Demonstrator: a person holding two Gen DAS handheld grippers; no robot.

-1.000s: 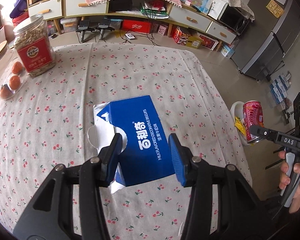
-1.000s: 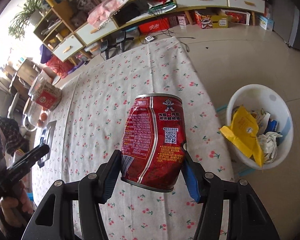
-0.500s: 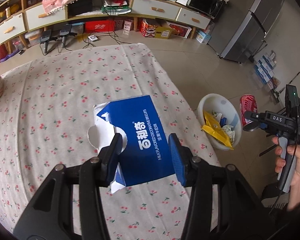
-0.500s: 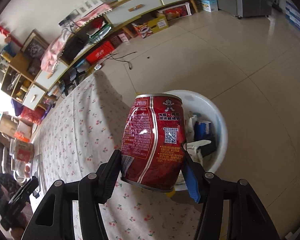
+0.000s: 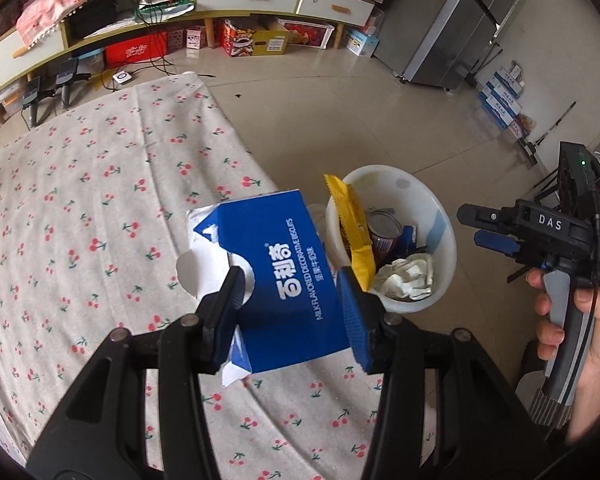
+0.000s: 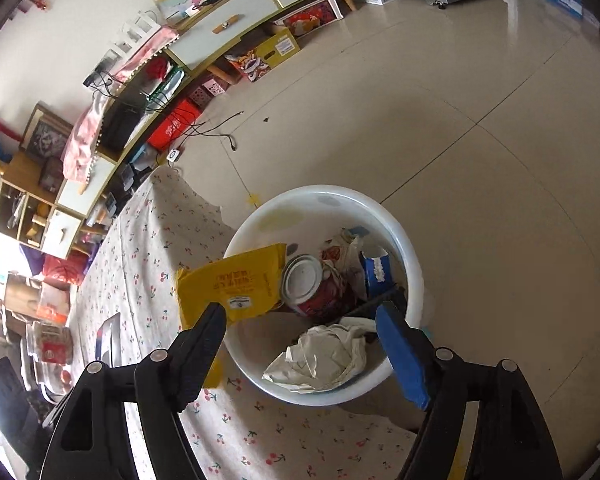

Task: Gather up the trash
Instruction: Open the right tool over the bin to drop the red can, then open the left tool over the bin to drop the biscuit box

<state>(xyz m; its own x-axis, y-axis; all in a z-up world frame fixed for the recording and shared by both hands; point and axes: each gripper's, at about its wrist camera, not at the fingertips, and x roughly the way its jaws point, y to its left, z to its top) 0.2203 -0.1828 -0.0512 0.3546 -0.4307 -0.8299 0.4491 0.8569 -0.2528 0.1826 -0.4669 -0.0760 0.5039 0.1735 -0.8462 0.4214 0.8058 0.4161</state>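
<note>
Progress: red can [image 6: 316,286] is lying in the white bin [image 6: 404,248] with a yellow wrapper [image 6: 236,286] and crumpled paper [image 6: 320,358], so that one looks done.
Right gripper [image 6: 300,350]: jaws wide, holding nothing, hanging over the bin.
Left gripper [image 5: 290,312]: clamped on the blue biscuit box [image 5: 288,276], over the cherry-print tablecloth [image 5: 80,208] edge, just beside the bin.
Left to do: I reckon the box goes in next.
</note>
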